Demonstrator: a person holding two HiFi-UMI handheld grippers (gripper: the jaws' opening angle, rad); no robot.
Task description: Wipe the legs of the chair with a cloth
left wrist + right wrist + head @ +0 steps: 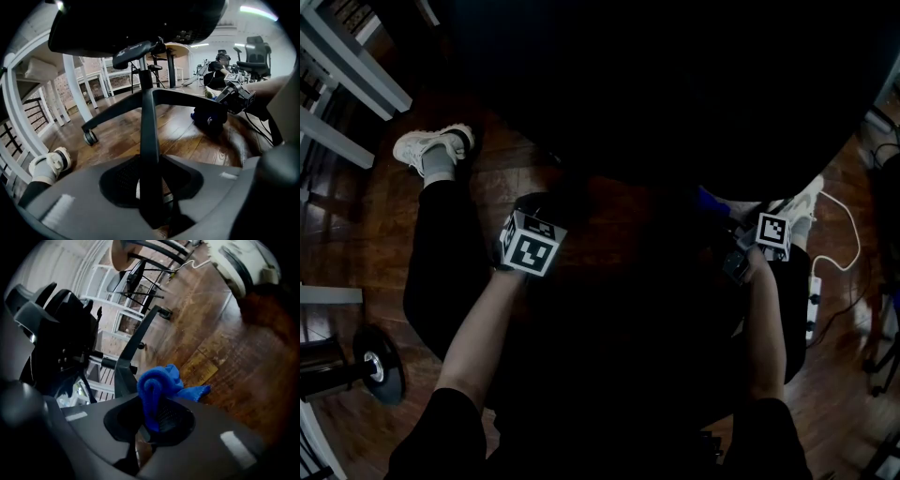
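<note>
Head view looks steeply down. Left gripper view, low, runs along a chair leg [149,140]; right gripper view, behind the cloth [157,390], apparently faces that chair [123,367].

Blue terry cloth [157,387]: soft, looped, matt pile. Black plastic chair leg [149,140]: smooth, with a dull sheen. Brown wooden plank floor [187,133]: glossy varnish that reflects light, grain visible. White shoe [49,166]: matt upper.

chair seat [675,94] cut off at top, shoe [243,263] blurred, cropped
</note>
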